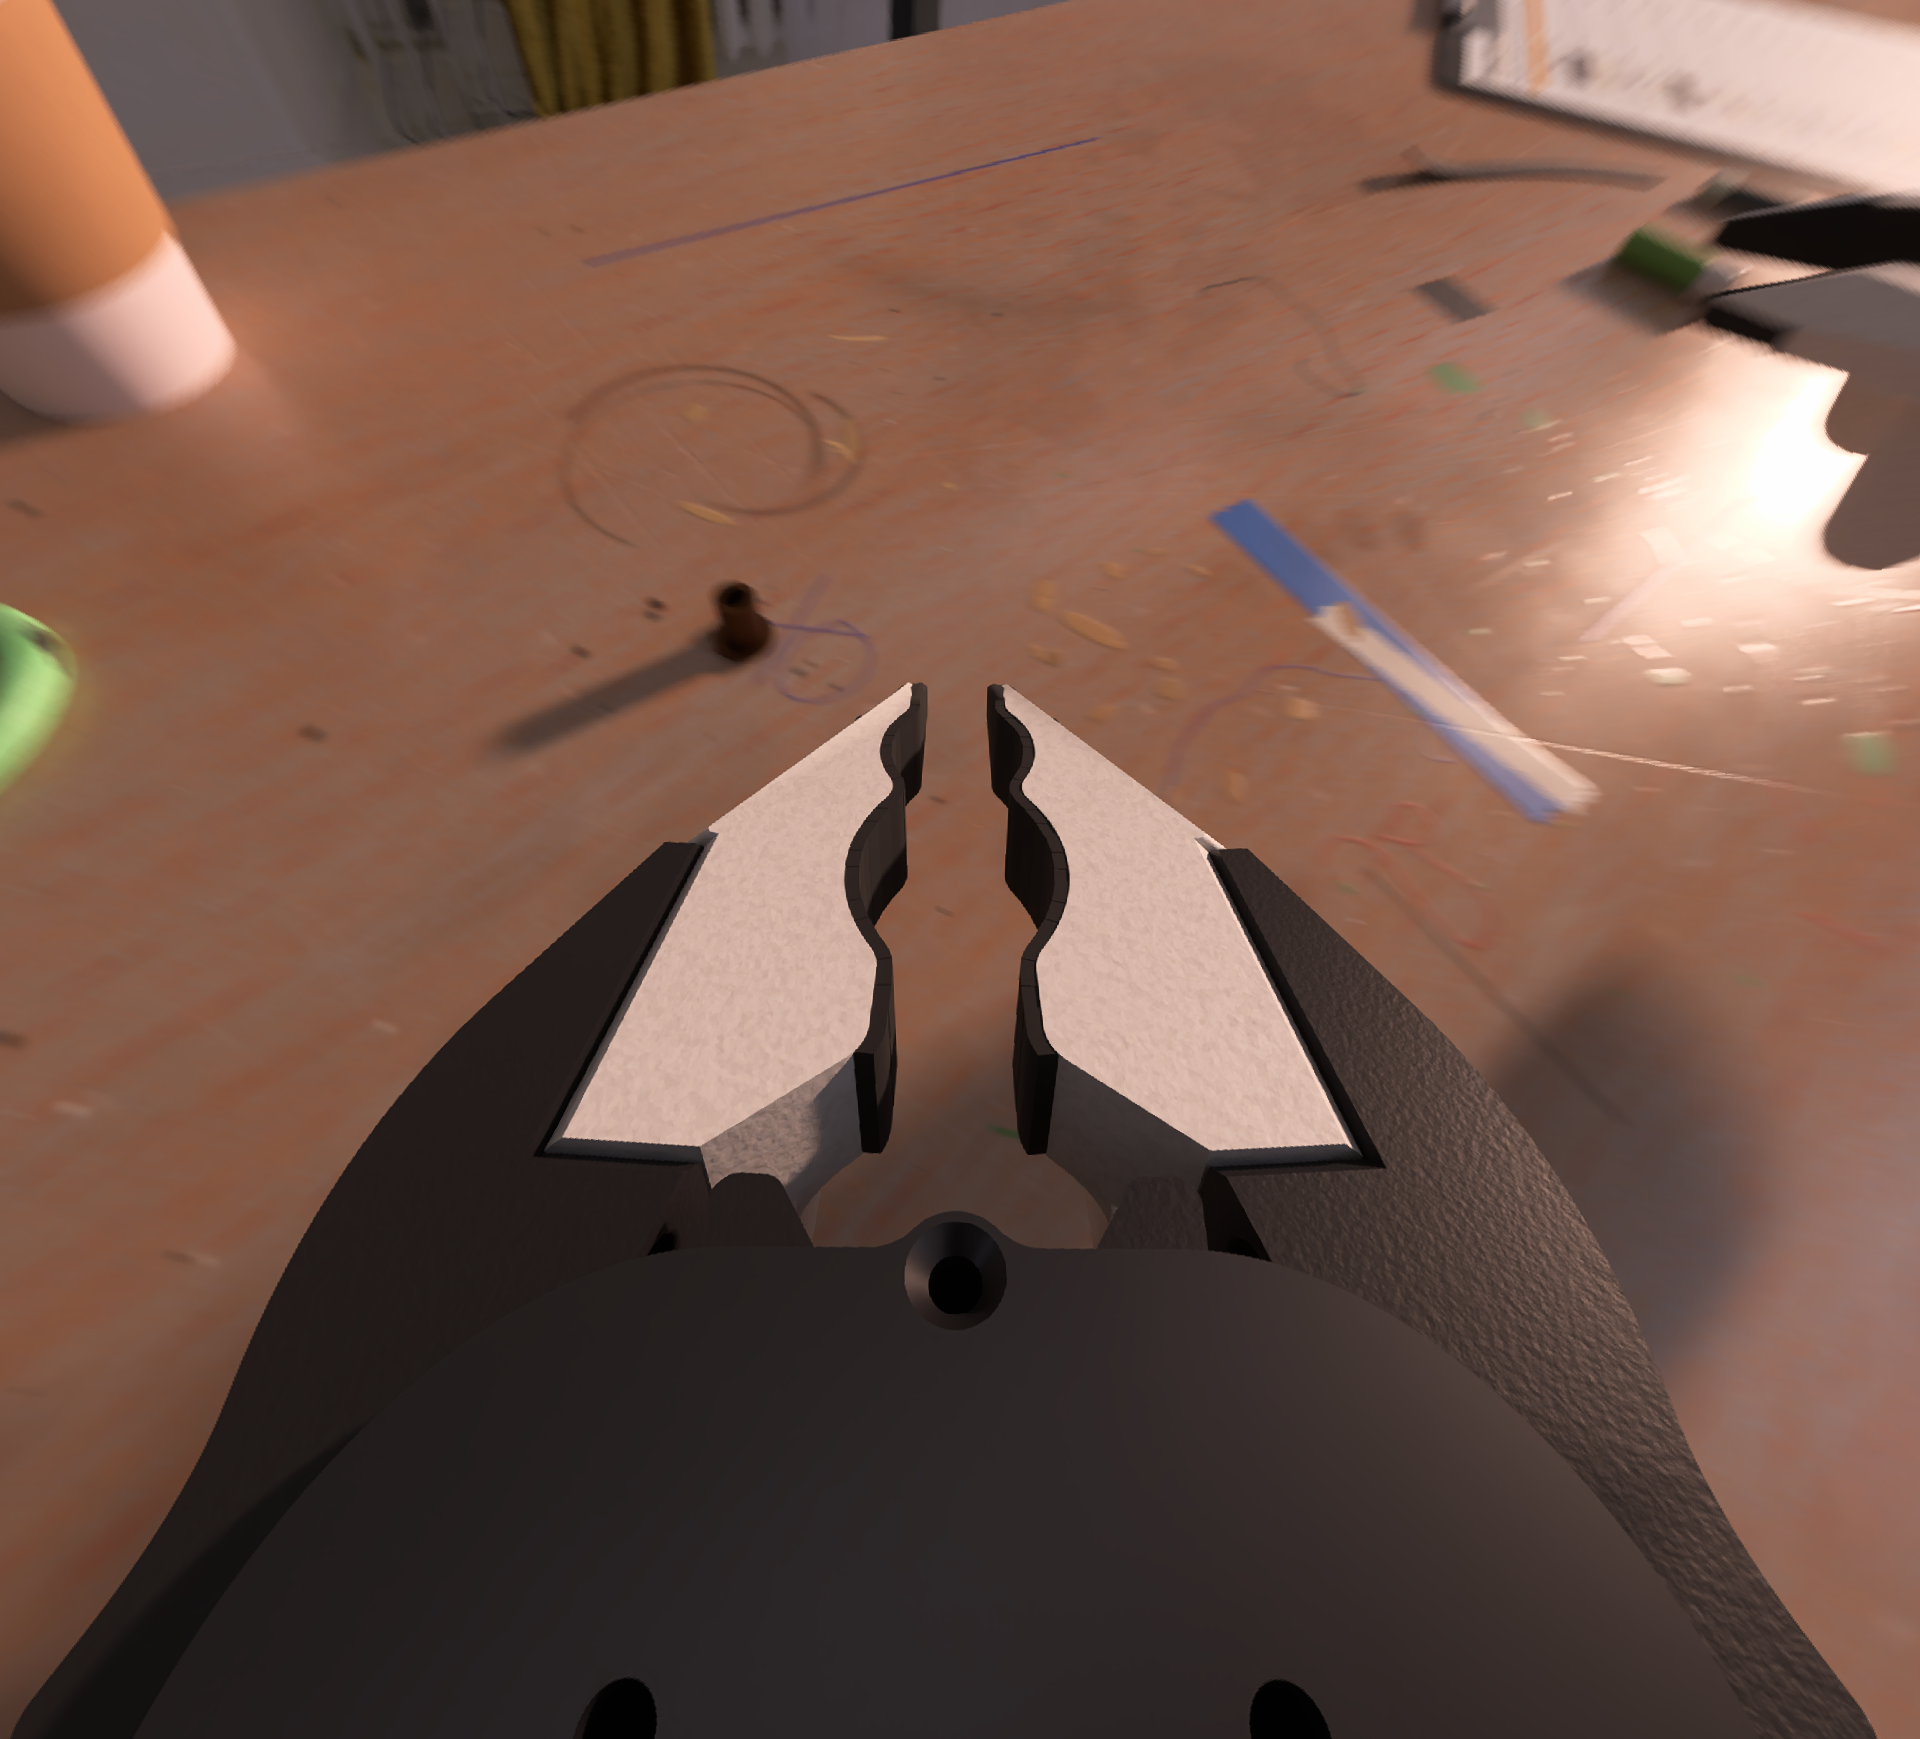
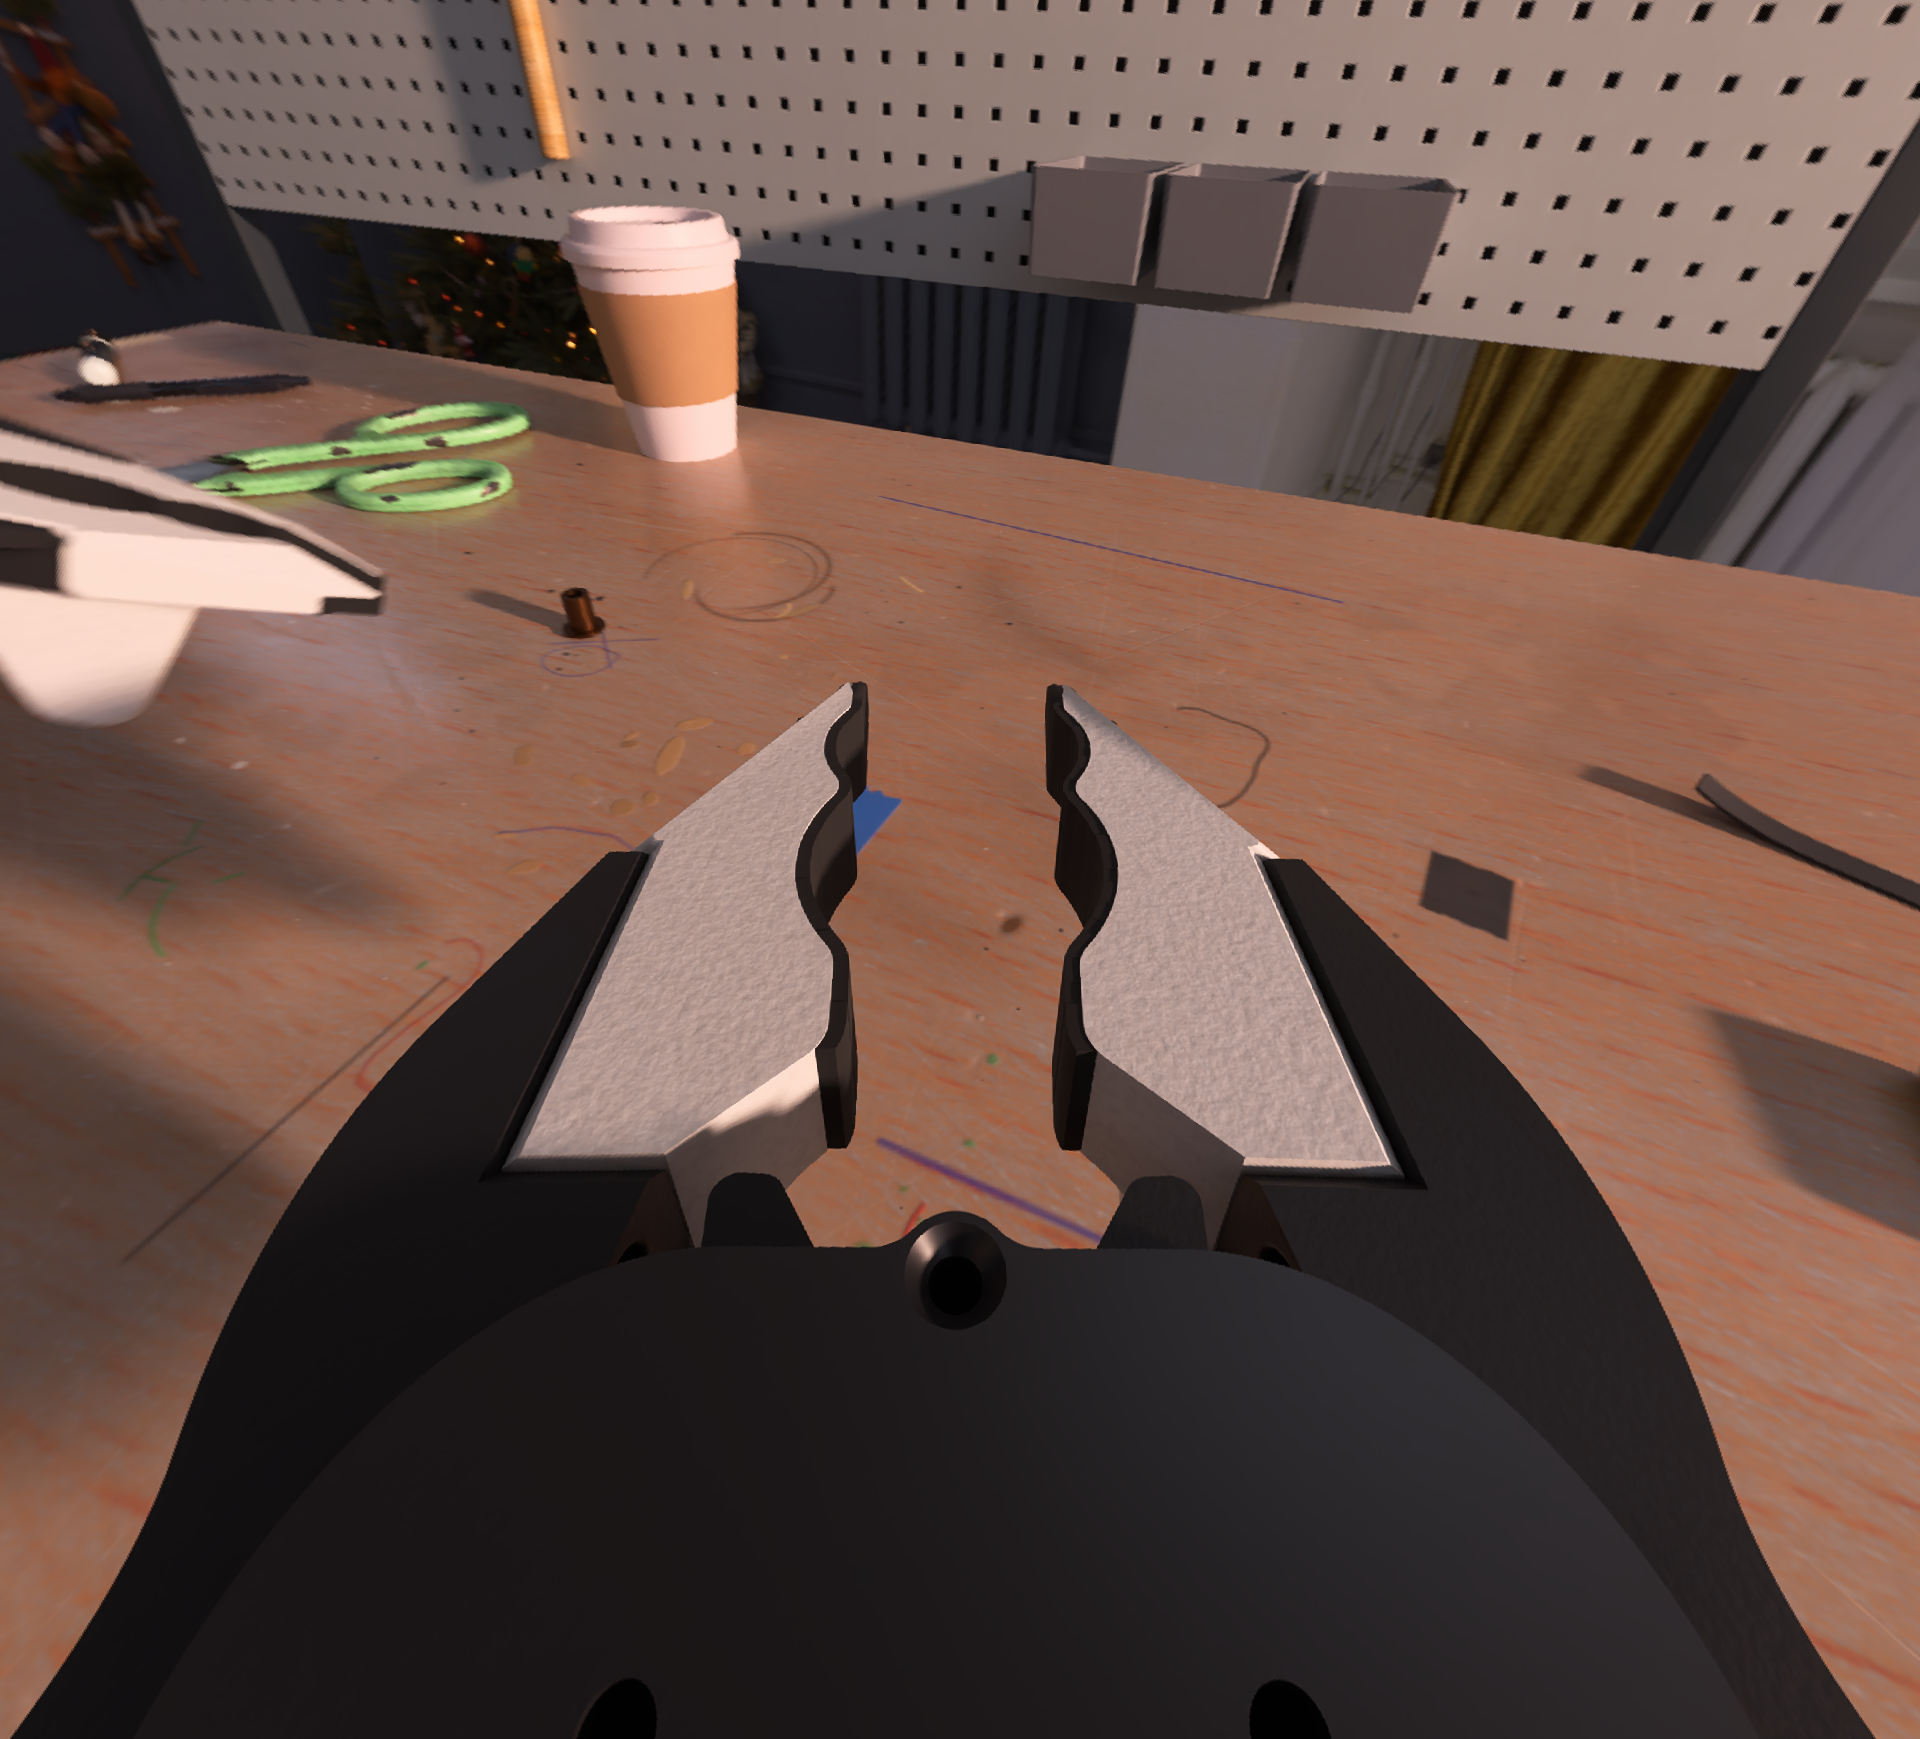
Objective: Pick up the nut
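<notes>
The nut (image 1: 739,620) stands alone on the desk (image 1: 1039,359), just ahead and left of the left gripper (image 1: 956,702), whose jaws are slightly parted and empty. The right gripper (image 2: 956,702) is spread wide, holding nothing. Farther off are green scissors (image 2: 395,455) and a paper cup (image 2: 665,333).

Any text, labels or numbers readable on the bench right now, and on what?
Nothing can be read.
Clipboard page: printed marks, too blurred to read.
Paper cup: no print visible.
Table: pen scribbles only, no words.
</notes>
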{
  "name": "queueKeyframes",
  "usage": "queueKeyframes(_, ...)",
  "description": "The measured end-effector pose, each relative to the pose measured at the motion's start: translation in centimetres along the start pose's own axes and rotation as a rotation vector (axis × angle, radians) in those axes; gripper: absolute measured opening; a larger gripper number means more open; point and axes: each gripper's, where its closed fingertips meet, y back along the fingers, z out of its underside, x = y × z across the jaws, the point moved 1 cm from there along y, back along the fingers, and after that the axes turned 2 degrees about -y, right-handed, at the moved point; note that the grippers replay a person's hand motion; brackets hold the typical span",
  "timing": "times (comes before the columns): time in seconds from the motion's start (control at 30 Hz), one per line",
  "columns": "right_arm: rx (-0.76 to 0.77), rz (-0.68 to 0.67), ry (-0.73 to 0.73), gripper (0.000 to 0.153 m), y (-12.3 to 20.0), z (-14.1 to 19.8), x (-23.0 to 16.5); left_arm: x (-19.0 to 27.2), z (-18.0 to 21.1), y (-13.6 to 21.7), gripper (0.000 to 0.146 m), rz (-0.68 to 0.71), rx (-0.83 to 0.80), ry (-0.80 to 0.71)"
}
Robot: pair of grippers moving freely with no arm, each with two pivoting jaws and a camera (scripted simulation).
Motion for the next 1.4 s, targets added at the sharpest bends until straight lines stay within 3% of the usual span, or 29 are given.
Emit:
queueKeyframes(0.13, 0.010, -0.061, -0.053, 0.033, 0.4, -0.1, -0.6, -4.1, -1.1, -2.6, 0.015, -0.105, -0.110, -0.173)
queueKeyframes(0.3, 0.020, -0.100, -0.099, 0.033, 0.7, -0.3, -1.0, -4.1, -0.3, -5.8, 0.021, 0.132, -0.323, -0.065)
queueKeyframes(0.53, 0.003, -0.132, -0.105, 0.032, 0.5, -0.1, -1.4, -5.9, 0.2, -6.9, 0.023, -0.023, -0.363, -0.108)
queueKeyframes(0.83, -0.034, -0.159, -0.090, 0.030, 0.1, 0.3, -1.9, -6.6, 1.4, -7.0, 0.022, 0.053, -0.421, -0.133)
queueKeyframes(1.13, -0.039, -0.162, -0.099, 0.030, 0.0, 0.4, -1.9, -5.6, 1.0, -7.3, 0.020, 0.115, -0.397, -0.127)
queueKeyframes(1.4, -0.035, -0.187, -0.063, 0.031, 0.1, 0.4, -2.6, -2.1, -3.4, -3.6, 0.020, 0.150, -0.082, -0.132)
